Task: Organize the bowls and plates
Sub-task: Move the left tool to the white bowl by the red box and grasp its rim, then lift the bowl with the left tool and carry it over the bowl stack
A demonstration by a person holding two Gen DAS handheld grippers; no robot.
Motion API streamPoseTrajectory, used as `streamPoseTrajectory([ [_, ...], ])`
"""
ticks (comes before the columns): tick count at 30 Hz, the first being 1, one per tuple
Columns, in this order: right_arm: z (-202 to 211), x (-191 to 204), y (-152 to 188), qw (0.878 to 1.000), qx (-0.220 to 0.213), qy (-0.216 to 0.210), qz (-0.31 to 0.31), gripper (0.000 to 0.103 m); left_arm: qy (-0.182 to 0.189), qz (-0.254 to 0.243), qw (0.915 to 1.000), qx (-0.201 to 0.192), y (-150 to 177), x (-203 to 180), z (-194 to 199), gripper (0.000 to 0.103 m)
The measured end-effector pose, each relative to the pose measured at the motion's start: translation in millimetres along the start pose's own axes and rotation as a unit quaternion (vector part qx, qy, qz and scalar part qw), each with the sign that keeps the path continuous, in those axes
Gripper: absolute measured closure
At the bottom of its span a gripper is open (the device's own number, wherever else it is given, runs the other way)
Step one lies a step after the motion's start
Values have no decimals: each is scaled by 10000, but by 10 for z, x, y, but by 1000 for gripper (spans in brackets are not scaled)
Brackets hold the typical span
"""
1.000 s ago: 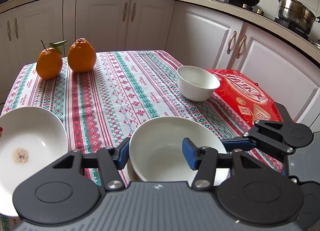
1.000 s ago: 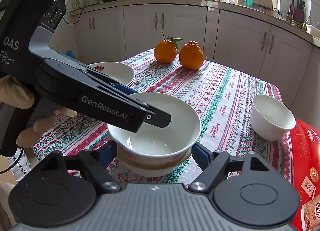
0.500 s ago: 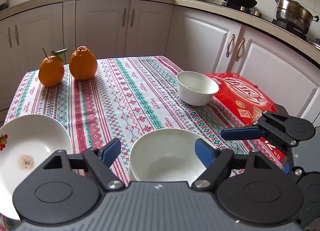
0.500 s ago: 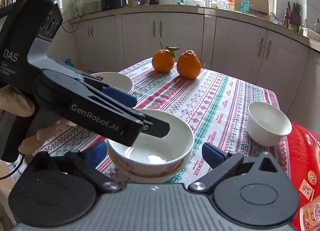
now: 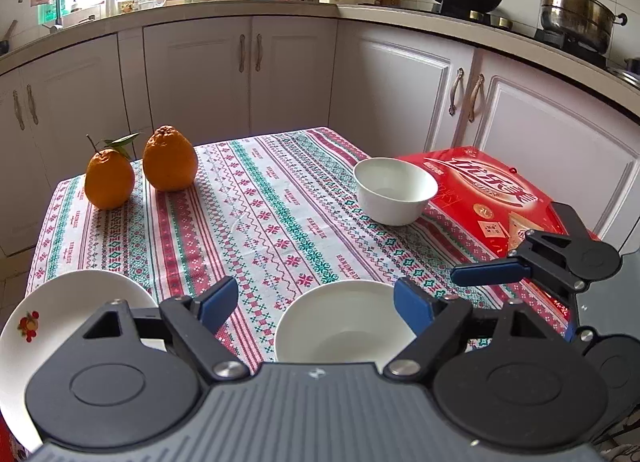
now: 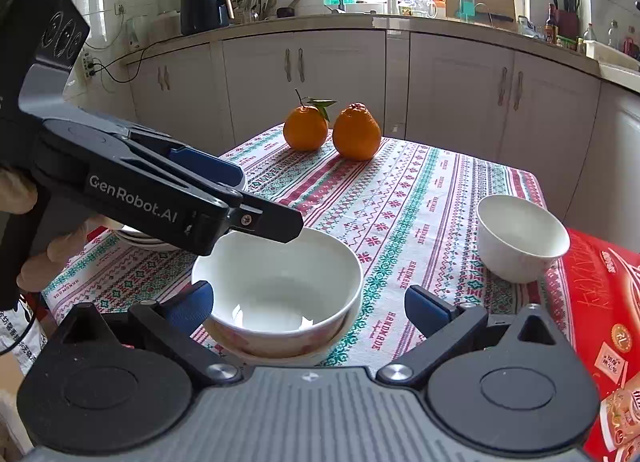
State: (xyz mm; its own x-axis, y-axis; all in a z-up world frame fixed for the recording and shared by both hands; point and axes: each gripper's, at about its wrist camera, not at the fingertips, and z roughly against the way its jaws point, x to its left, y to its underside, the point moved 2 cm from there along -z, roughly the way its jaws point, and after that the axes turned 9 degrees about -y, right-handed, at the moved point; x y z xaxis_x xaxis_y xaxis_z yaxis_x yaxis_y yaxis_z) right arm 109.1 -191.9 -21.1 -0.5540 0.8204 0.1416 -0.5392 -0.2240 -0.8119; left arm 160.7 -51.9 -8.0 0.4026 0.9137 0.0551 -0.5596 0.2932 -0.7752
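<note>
A white bowl [image 6: 280, 286] sits stacked in another bowl at the near edge of the table; it also shows in the left wrist view [image 5: 340, 322]. My left gripper [image 5: 316, 304] is open above and behind it, empty. My right gripper [image 6: 308, 306] is open and empty, its fingers either side of the bowl and apart from it. A smaller white bowl [image 5: 394, 190] stands at the right, also in the right wrist view [image 6: 520, 238]. White plates [image 5: 60, 314] with a fruit print lie at the left, partly hidden by the left gripper.
Two oranges [image 5: 140, 166] stand at the far side of the patterned tablecloth [image 5: 260, 214]. A red box [image 5: 492, 194] lies on the right edge beside the small bowl. Kitchen cabinets surround the table.
Both grippers opened wider and drew back and up from the stacked bowl, which stays on the table.
</note>
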Motion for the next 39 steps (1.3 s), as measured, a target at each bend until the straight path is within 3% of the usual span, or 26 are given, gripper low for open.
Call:
streamPoseTrajectory([
  [8, 74, -148, 53, 9998, -40, -78, -185, 0, 189, -605, 9980, 54, -273, -193, -146, 18],
  [13, 235, -485, 43, 9990, -142, 340, -260, 0, 389, -983, 9943, 137, -499, -367, -382, 18],
  [18, 226, -977, 100, 9943, 41, 999, -358, 0, 646, -1218, 9900, 294, -704, -567, -739, 18],
  [23, 99, -1334, 120, 9911, 142, 1263, -385, 0, 773, -1388, 9861, 482, -854, -734, -1142, 18],
  [33, -325, -1823, -41, 9924, 177, 1206, -181, 1, 945, -1295, 9830, 890, -1053, -921, -1910, 25],
  [35, -384, -1876, -45, 9931, 211, 1144, -176, 4, 1016, -1177, 9826, 1015, -1059, -926, -2022, 36],
  [39, -434, -1920, -47, 9941, 220, 1054, -116, 13, 1012, -1121, 9829, 1057, -1067, -936, -2149, 38],
])
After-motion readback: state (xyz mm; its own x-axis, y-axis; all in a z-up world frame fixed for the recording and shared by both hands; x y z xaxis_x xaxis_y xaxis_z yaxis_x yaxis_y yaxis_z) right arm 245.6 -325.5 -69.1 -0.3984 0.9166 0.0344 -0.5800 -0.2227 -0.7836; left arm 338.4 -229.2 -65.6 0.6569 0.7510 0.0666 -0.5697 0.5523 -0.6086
